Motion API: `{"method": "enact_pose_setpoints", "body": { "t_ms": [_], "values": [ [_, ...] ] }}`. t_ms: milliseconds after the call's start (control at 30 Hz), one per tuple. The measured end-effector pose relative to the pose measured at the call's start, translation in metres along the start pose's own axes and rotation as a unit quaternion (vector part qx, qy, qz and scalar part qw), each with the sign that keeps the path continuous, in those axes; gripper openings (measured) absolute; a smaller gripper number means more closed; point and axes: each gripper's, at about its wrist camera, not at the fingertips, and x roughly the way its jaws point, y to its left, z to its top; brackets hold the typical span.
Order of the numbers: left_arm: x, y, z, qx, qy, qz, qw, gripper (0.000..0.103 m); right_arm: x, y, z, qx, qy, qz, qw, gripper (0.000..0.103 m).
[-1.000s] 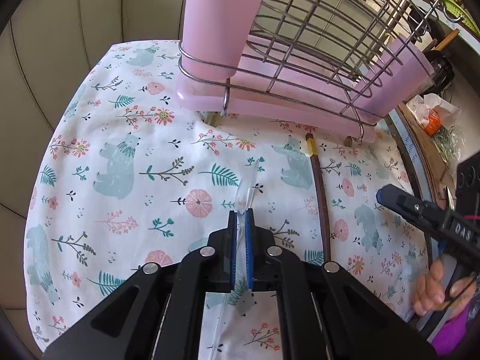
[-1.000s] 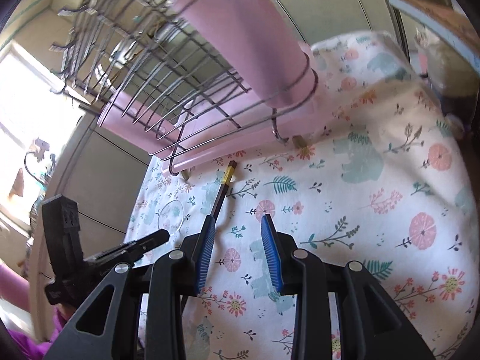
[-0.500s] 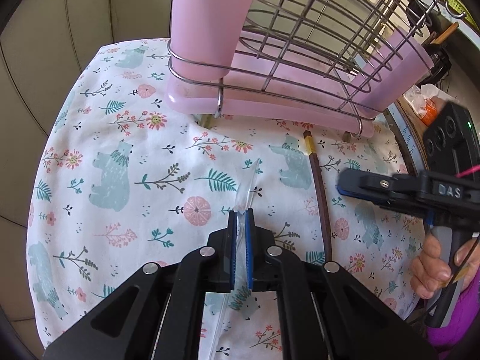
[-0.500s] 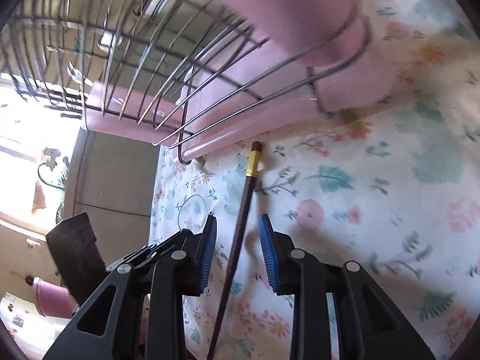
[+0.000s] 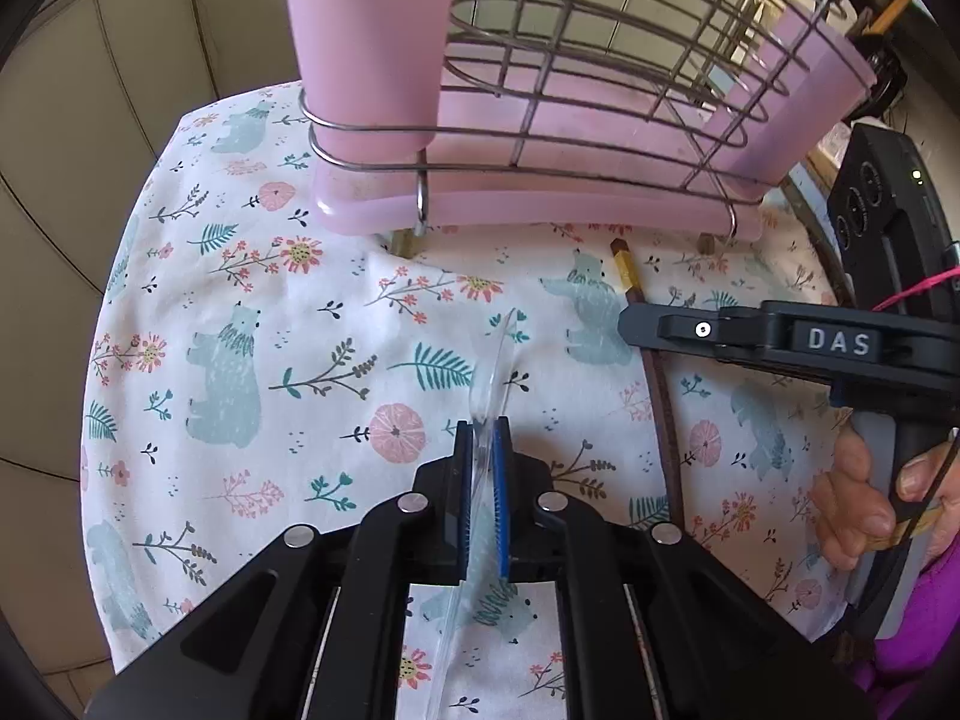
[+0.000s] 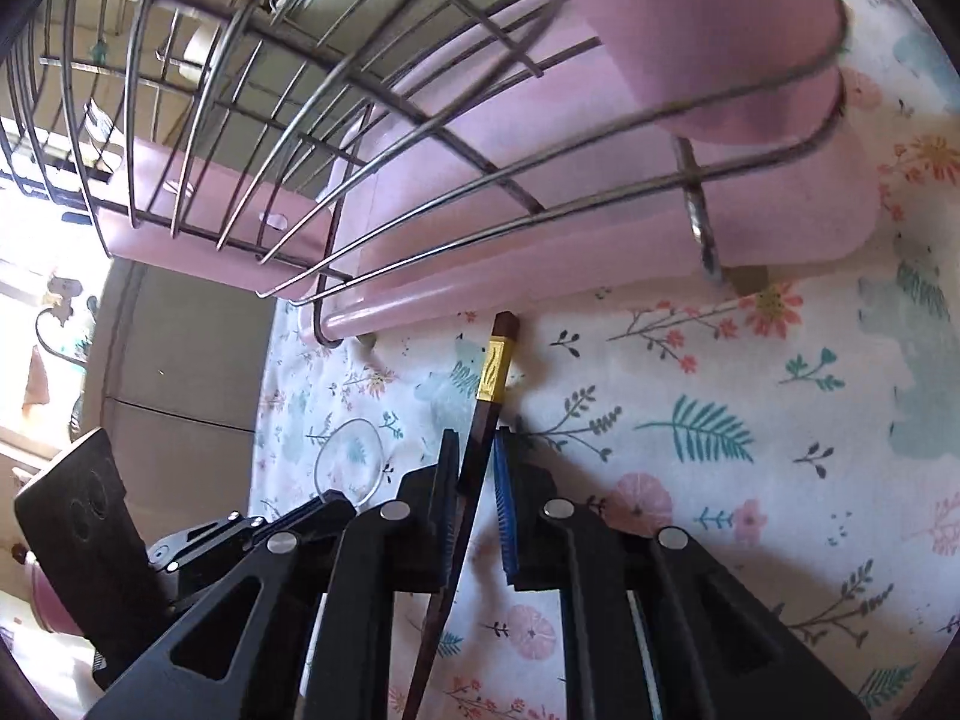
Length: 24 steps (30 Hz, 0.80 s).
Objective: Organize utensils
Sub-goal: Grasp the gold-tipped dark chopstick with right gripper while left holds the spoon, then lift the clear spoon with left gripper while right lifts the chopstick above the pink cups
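Right wrist view showed my right gripper (image 6: pixel 474 480), jaws just closing round the dark chopstick (image 6: pixel 480 450) lying on the tablecloth (image 6: pixel 720 420); gripped so near its end, I judged it might pivot loose.

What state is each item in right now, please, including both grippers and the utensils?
Left gripper: shut on the clear plastic spoon, held up off the cloth.
Right gripper: jaws have just been closing around the dark chopstick; whether the pads grip it yet is unclear.
Dark chopstick: lying on the floral cloth, gold-banded end toward the rack.
Wire dish rack: upright on its pink tray; nothing visible inside.
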Motion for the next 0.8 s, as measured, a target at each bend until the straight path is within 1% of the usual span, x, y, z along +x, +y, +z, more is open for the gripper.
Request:
{"method": "enact_pose_setpoints", "body": {
  "t_ms": [100, 200, 333, 467, 500, 633, 800],
  "values": [
    [0.007, -0.003, 0.001, 0.004, 0.020, 0.009, 0.9997, 0.006, -0.008, -0.004, -0.006, -0.005, -0.006, 0.012, 1.000, 0.011],
    [0.008, -0.007, 0.002, 0.008, 0.021, 0.019, 0.9996, 0.006, -0.017, -0.002, -0.012, -0.012, -0.015, 0.023, 1.000, 0.010],
    [0.008, -0.012, 0.003, 0.005, 0.025, 0.019, 0.9995, 0.006, -0.029, 0.003, -0.018, -0.030, -0.029, 0.028, 0.999, 0.010],
    [-0.001, -0.018, 0.002, 0.004, 0.002, 0.018, 0.9998, 0.003, -0.041, 0.011, -0.024, -0.051, -0.045, 0.031, 0.997, 0.010],
    [-0.005, -0.018, 0.002, 0.002, -0.005, 0.018, 0.9998, 0.003, -0.044, 0.012, -0.025, -0.056, -0.040, 0.034, 0.997, 0.010],
    [-0.021, -0.014, 0.005, -0.009, -0.029, 0.015, 0.9994, 0.003, -0.056, 0.017, -0.028, -0.069, -0.057, 0.034, 0.995, 0.010],
    [-0.041, -0.010, 0.005, -0.024, -0.058, -0.001, 0.9980, 0.003, -0.071, 0.021, -0.031, -0.079, -0.078, 0.032, 0.993, 0.010]
  ]
}}
